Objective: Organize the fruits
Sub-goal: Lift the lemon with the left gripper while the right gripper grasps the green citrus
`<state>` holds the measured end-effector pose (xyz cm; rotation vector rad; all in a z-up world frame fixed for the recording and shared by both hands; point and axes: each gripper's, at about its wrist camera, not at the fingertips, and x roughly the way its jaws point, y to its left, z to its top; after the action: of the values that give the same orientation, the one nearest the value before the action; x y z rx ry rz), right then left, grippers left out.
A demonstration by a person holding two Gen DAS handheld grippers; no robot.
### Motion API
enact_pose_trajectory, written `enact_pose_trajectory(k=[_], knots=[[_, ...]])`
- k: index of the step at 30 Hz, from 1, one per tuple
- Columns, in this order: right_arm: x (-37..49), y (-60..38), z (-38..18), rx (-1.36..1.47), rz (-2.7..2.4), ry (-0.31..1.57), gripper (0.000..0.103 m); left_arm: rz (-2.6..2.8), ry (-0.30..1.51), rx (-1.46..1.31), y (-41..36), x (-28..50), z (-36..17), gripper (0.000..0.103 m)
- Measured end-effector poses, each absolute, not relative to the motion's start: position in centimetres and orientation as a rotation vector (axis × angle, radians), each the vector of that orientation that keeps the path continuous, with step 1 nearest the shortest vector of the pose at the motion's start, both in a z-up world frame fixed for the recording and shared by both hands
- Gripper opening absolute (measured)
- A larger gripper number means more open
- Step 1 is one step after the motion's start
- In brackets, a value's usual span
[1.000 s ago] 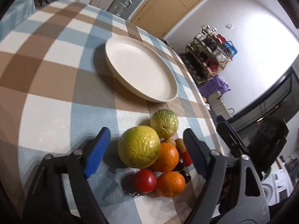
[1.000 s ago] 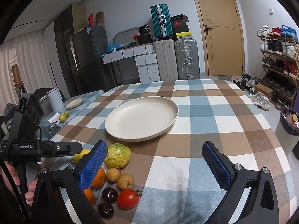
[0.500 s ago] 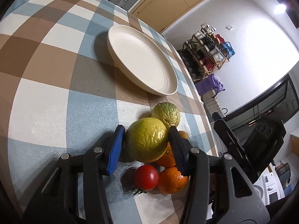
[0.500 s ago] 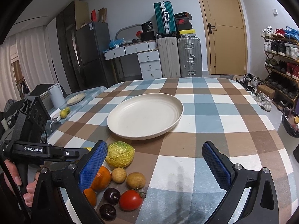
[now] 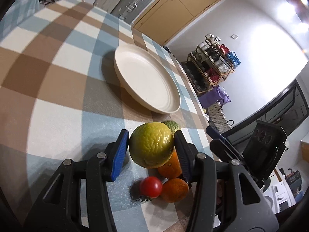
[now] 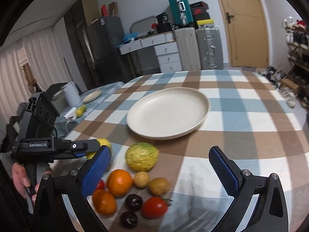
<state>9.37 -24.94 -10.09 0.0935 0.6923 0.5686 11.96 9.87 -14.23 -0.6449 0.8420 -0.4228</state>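
Note:
My left gripper [image 5: 151,145] is shut on a large yellow-green citrus [image 5: 151,145] and holds it just above the fruit pile. Under it lie two oranges [image 5: 174,190], a red tomato [image 5: 151,186] and a bumpy green fruit [image 5: 172,126]. The cream plate [image 5: 148,79] sits empty beyond. My right gripper [image 6: 160,166] is open and empty over the pile: green bumpy fruit [image 6: 142,156], oranges [image 6: 119,182], two small brown fruits [image 6: 158,186], two dark plums [image 6: 133,202], a tomato [image 6: 154,206]. The left gripper [image 6: 90,147] shows at the left with the citrus.
The checked tablecloth [image 6: 241,116] covers a round table whose edge curves close on the right. A second side table [image 6: 92,96] with a kettle and small plate stands at the left. Suitcases, drawers and a door stand behind.
My left gripper closed on the large yellow-green citrus and lifted it slightly off the pile. My right gripper moved closer to the fruits and stayed open.

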Motion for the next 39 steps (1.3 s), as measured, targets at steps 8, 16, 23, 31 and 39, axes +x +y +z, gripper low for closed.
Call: enact_pose_trajectory(k=[8, 16, 23, 31, 39], knots=[[10.9, -22.3, -10.9, 0.095, 0.687, 0.781, 0.103, -0.318, 0.759, -0.544, 11.9, 9.8, -11.8, 0.045], [12.8, -20.1, -12.3, 0.099, 0.716, 0.906, 0.101, -0.239, 0.715, -0.465, 13.3, 7.4, -11.2, 0.045], [13.4, -18.7, -12.3, 0.025, 0.683, 0.923, 0.091, -0.226, 0.715, -0.481, 14.6, 6.6, -11.7, 0.045], [13.8, -18.3, -13.1, 0.001, 0.645, 0.978, 0.077, -0.228, 0.706, -0.499, 15.3, 6.1, -12.0, 0.045], [14.3, -18.6, -13.6, 0.037, 0.612, 1.018, 0.054, -0.227, 0.705, -0.499, 15.3, 6.0, -12.0, 0.046]])
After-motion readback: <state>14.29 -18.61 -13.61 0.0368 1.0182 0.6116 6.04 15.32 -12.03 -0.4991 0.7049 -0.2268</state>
